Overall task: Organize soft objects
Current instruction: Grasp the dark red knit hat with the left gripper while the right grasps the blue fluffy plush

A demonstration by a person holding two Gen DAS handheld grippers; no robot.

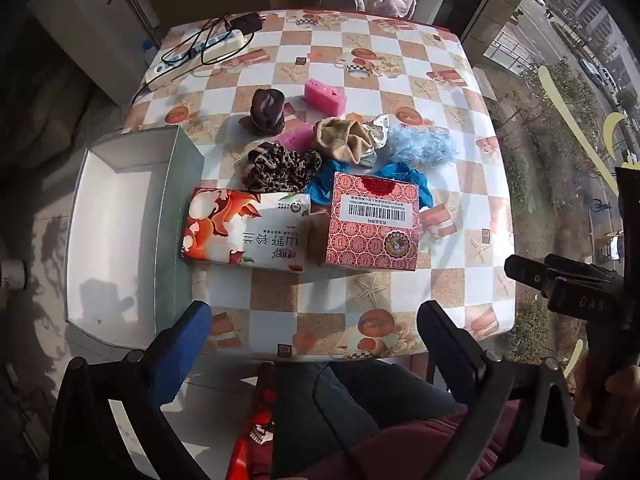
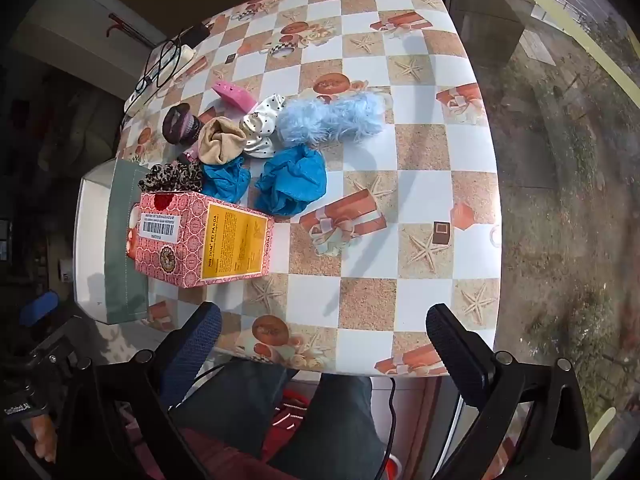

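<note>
Looks like the very start here: nothing picked up yet. Both claws hang high over the near edge of the table (image 1: pixel 400 56), pointing down. The left gripper (image 1: pixel 314 328) is spread wide with nothing in it, and the right gripper (image 2: pixel 324 332) is the same.

The soft stuff sits in a heap mid-table: leopard scrunchie (image 1: pixel 276 170), beige scrunchie (image 1: pixel 340 142), a fluffy blue one (image 1: pixel 422 144), a teal one (image 2: pixel 292 184) and a second teal one (image 2: pixel 226 182) just left of it, a white dotted one (image 2: pixel 262 126), a dark one (image 1: pixel 267 112), plus pink sponges (image 1: pixel 324 91). Two boxes, red box (image 1: pixel 372 224) and tissue pack (image 1: pixel 244 232), sit just near of the heap.

The open white bin (image 1: pixel 116 240) at the left edge is empty, so I'd guess that's the destination. Next move: drop one claw onto a piece at the heap's edge, maybe the teal one on the right since it's clear of the boxes, pinch, carry left.
</note>
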